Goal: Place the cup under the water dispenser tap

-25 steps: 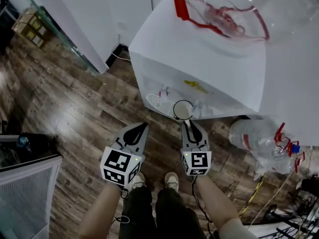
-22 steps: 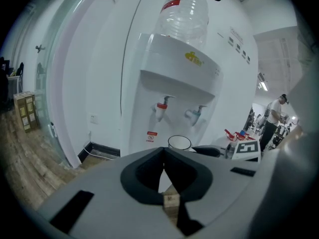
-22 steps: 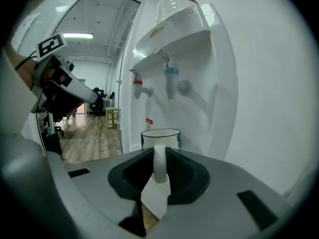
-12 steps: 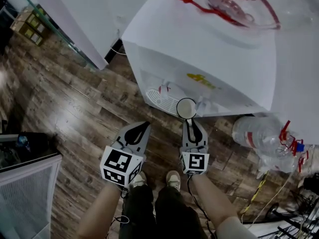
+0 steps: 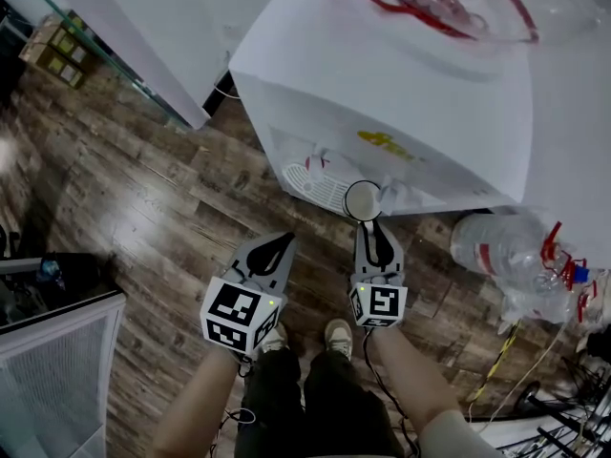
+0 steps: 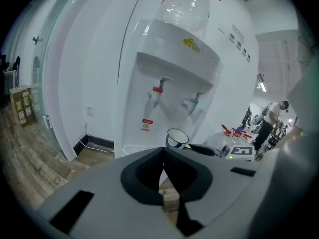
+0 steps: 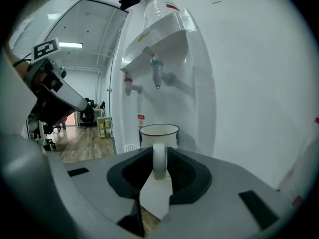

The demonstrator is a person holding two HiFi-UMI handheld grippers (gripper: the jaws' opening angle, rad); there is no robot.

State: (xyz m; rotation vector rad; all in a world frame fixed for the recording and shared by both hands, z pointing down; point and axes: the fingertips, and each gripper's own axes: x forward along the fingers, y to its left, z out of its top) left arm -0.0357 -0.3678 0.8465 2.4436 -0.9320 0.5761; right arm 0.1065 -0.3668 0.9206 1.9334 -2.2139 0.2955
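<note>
Head view: the right gripper holds the cup by its handle, upright, at the front edge of the water dispenser, just beside the drip tray. The cup's mouth shows only its pale inside. The left gripper hangs apart over the wooden floor.

Left gripper view: the fingers meet with nothing between them. The cup stands beyond, below the red tap and blue tap.

Right gripper view: the narrow fingers have just eased slightly apart, with the cup's handle between them and touching both pads. The blue tap hangs above the rim.
</note>
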